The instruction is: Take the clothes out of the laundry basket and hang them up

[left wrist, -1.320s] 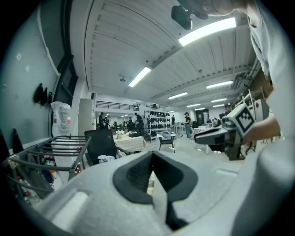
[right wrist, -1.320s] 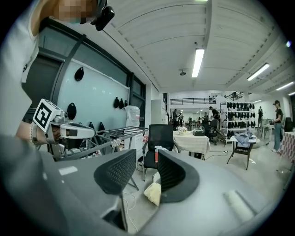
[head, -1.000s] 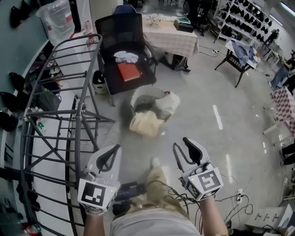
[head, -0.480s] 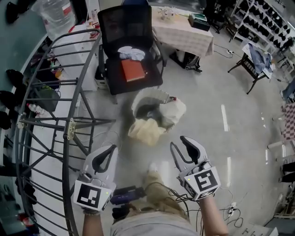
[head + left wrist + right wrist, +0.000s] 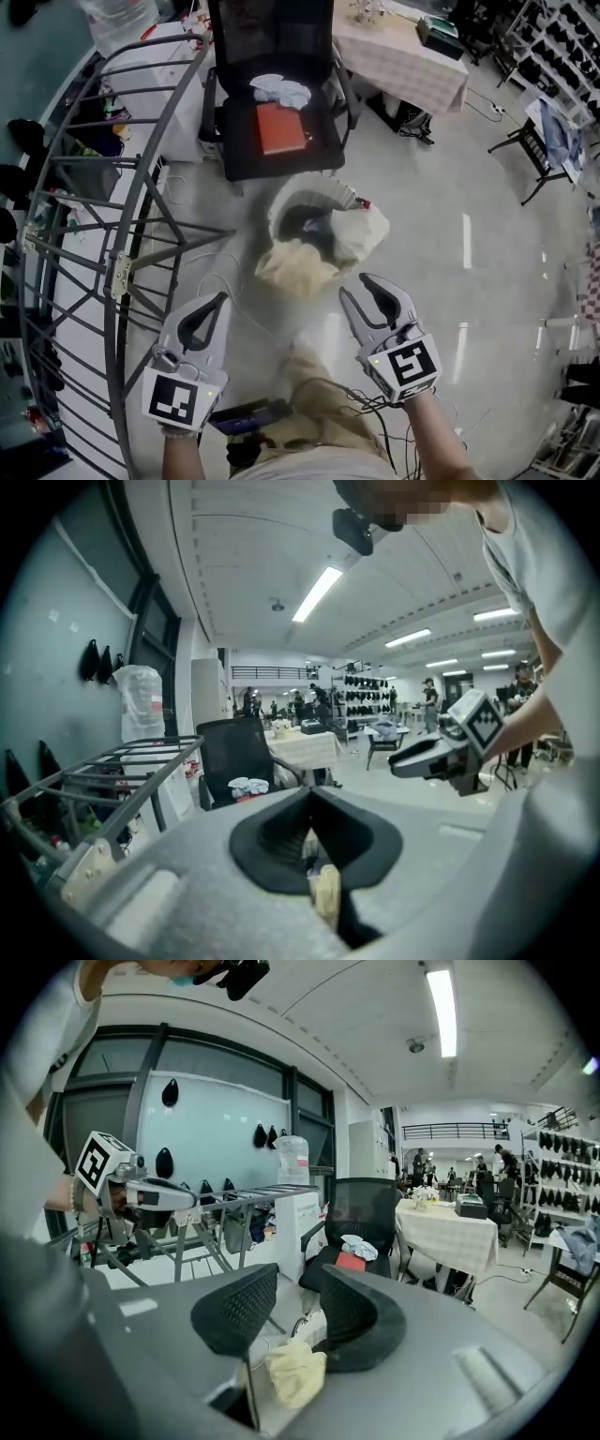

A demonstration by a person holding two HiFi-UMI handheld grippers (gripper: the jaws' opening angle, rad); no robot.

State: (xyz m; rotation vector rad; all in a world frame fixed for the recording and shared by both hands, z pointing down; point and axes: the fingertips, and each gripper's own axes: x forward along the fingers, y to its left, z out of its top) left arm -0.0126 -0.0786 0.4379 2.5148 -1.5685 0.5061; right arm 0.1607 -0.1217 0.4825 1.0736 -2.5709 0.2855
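Observation:
The white laundry basket (image 5: 281, 202) stands on the floor in front of me. A cream garment (image 5: 292, 269) spills over its near rim and a white one (image 5: 364, 230) lies on its right side. My left gripper (image 5: 214, 305) is shut with nothing in it, short of the basket on the left. My right gripper (image 5: 358, 287) is open and empty, just short of the white garment. In the right gripper view the cream garment (image 5: 295, 1372) shows low between the open jaws, at a distance. The grey drying rack (image 5: 112, 187) stands at the left.
A black office chair (image 5: 309, 155) behind the basket carries a red flat item (image 5: 280, 128) and a white cloth (image 5: 279, 90). A table with a checked cover (image 5: 403, 66) stands at the back right. Cables (image 5: 375, 408) lie by my feet.
Both grippers have moved forward toward the basket, which now lies closer in the head view. The left jaws stay shut and the right jaws stay open.

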